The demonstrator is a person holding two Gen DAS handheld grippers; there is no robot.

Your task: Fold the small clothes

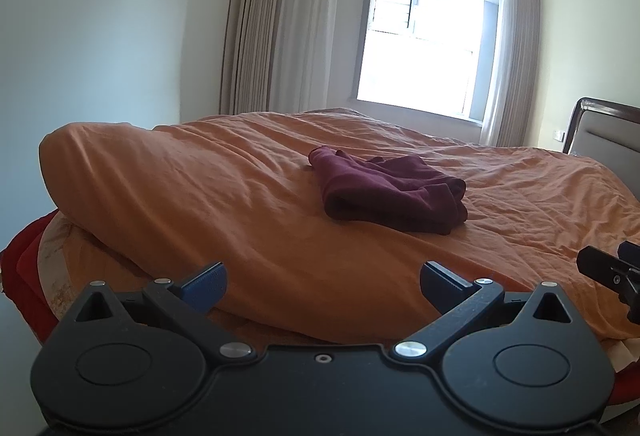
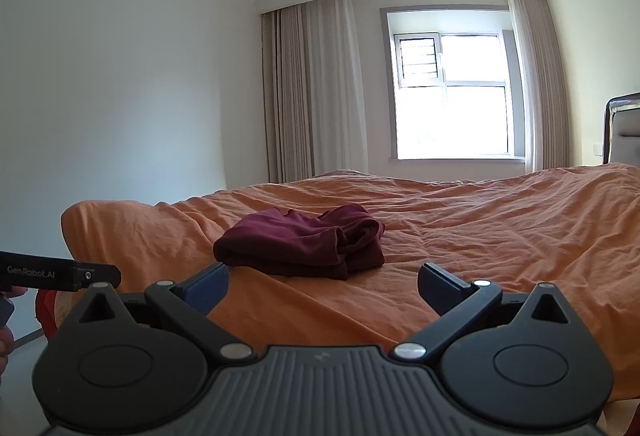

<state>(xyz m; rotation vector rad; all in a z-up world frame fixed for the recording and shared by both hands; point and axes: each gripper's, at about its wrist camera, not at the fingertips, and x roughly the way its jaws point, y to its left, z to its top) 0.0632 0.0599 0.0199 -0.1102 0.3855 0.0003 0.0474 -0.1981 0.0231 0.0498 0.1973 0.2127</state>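
Note:
A dark maroon garment (image 1: pixel 388 188) lies folded in a small bundle on the orange duvet (image 1: pixel 240 220); it also shows in the right wrist view (image 2: pixel 304 242). My left gripper (image 1: pixel 322 286) is open and empty, held near the bed's front edge, well short of the garment. My right gripper (image 2: pixel 322 286) is open and empty too, a little short of the garment, which lies ahead and slightly left. The right gripper's body shows at the right edge of the left wrist view (image 1: pixel 612 272). The left gripper's body shows at the left edge of the right wrist view (image 2: pixel 60 272).
The orange duvet (image 2: pixel 500 236) covers the whole bed and bulges at the left end. A headboard (image 1: pixel 600 132) stands at the right. A window (image 2: pixel 452 96) with curtains (image 2: pixel 312 88) is behind the bed. Red fabric (image 1: pixel 20 268) shows low at the bed's left.

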